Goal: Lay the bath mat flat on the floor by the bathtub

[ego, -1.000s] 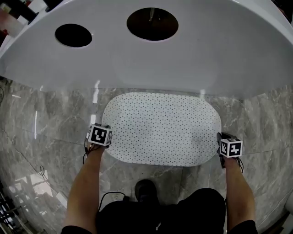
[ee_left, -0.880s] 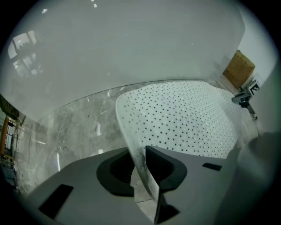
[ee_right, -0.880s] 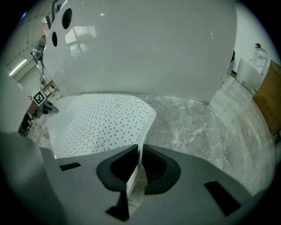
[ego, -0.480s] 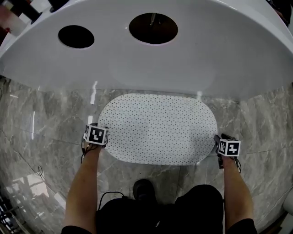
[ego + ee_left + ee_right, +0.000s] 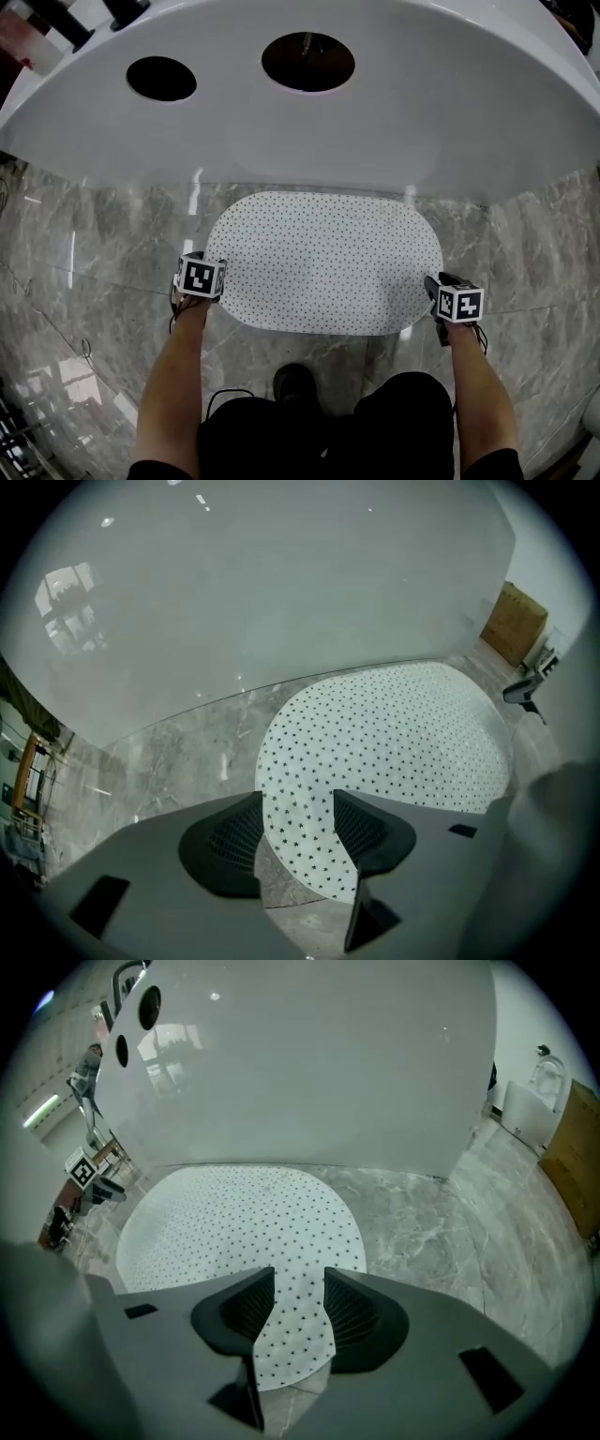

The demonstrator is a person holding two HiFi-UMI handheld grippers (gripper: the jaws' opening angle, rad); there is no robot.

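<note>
Got the bath mat (image 5: 323, 262) lying flat on the floor (image 5: 94, 253), snug against the bathtub (image 5: 309, 122)'s near side. Just popped both tongs wide: left gripper (image 5: 297, 832) over the left end, right gripper (image 5: 298, 1312) over the right, pinching nothing. Best to lift both straight up, so neither end drags or curls.

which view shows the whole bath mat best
The head view: the whole oval bath mat lies flat beside the bathtub. Each gripper view shows it slanted, with its near end partly covered.
</note>
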